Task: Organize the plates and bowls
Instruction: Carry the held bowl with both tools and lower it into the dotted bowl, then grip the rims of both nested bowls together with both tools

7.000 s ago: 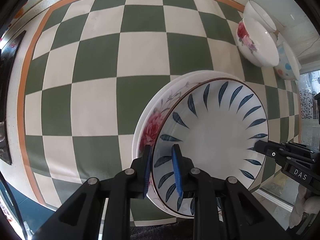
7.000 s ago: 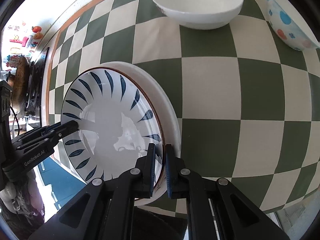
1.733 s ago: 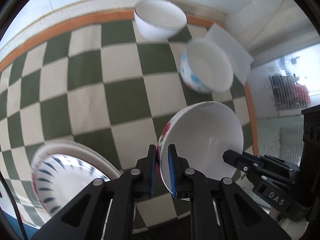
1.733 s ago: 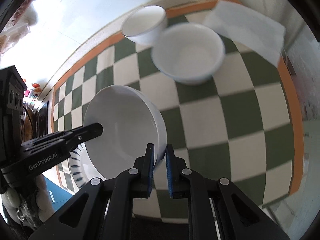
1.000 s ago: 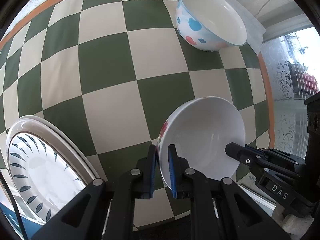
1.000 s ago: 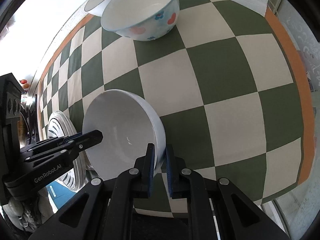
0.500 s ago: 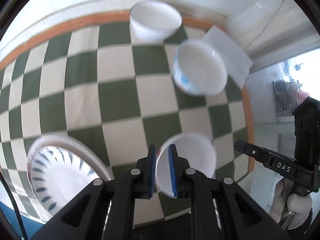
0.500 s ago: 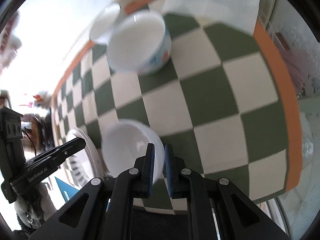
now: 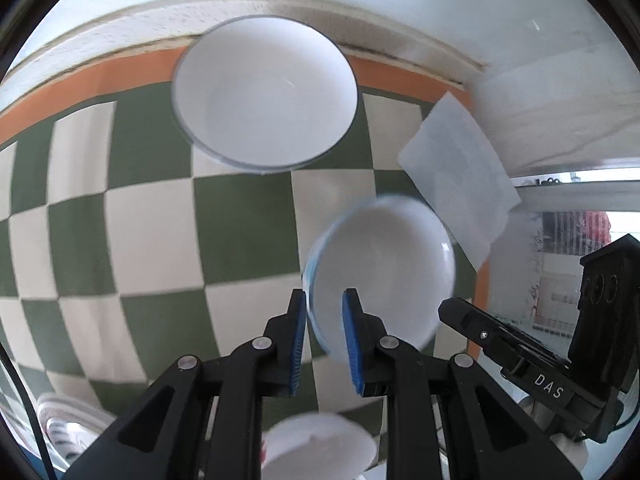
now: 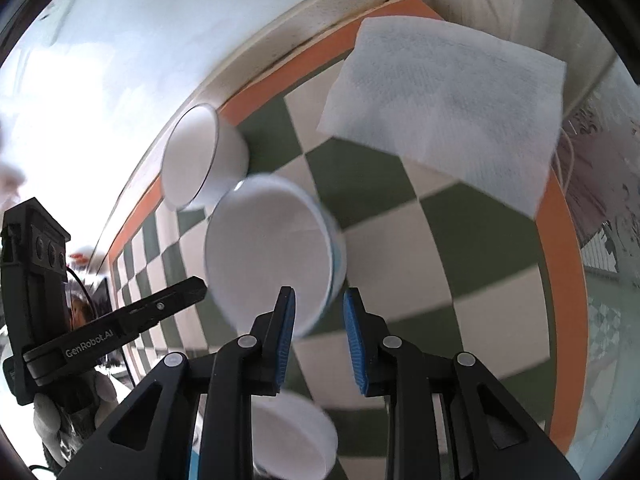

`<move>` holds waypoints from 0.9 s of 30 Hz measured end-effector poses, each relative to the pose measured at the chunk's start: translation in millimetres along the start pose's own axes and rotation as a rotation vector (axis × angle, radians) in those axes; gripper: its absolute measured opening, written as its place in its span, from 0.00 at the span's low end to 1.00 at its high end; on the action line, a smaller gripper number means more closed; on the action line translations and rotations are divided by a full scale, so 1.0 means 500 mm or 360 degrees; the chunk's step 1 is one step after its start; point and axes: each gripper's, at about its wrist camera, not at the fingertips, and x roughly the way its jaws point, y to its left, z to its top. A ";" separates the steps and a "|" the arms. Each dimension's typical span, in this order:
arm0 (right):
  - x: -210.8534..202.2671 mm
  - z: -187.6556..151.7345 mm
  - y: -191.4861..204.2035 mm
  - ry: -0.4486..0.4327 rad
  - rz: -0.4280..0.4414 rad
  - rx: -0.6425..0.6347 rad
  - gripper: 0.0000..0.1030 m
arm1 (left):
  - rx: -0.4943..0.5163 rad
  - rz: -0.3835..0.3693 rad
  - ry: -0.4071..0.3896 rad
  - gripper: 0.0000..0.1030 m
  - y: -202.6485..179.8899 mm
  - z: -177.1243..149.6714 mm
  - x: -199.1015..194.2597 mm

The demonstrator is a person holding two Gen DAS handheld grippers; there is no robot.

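Both tongs spread astride the blue-rimmed bowl rim (stacked plates only in left view).

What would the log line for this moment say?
left claw: open astride blue-rimmed bowl rim | right claw: open at opposite rim | bowl: on checkered cloth

Green-and-cream checked tablecloth with orange border, white bowls, white napkin, blue-padded black jaws

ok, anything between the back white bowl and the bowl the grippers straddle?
Nothing: left wrist view shows only bare checkered cloth between back white bowl and nearer bowl.
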 end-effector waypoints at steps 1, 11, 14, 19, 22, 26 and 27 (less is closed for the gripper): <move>0.009 0.005 -0.003 0.0007 -0.0010 0.0005 0.27 | 0.0008 0.0012 0.0015 0.16 0.000 0.008 0.013; 0.070 0.043 0.003 0.0019 -0.0100 -0.0017 0.12 | 0.0093 0.0051 0.0011 0.11 -0.001 0.025 0.043; 0.072 0.039 0.017 0.0016 -0.0149 -0.0052 0.11 | 0.0122 0.0088 0.0003 0.11 -0.008 0.017 0.039; 0.074 0.023 0.031 0.0021 -0.0172 -0.0080 0.10 | 0.0148 0.0080 -0.0015 0.11 -0.020 0.001 0.021; 0.061 0.014 0.035 0.0016 -0.0157 -0.0074 0.10 | 0.0155 0.0076 -0.0031 0.11 -0.025 -0.013 0.003; 0.031 -0.011 0.042 0.0005 -0.0138 -0.0071 0.10 | 0.0164 0.0048 -0.0056 0.11 -0.026 -0.040 -0.028; 0.020 -0.022 0.048 -0.0003 -0.0134 -0.0077 0.10 | 0.0171 0.0042 -0.0060 0.11 -0.020 -0.046 -0.038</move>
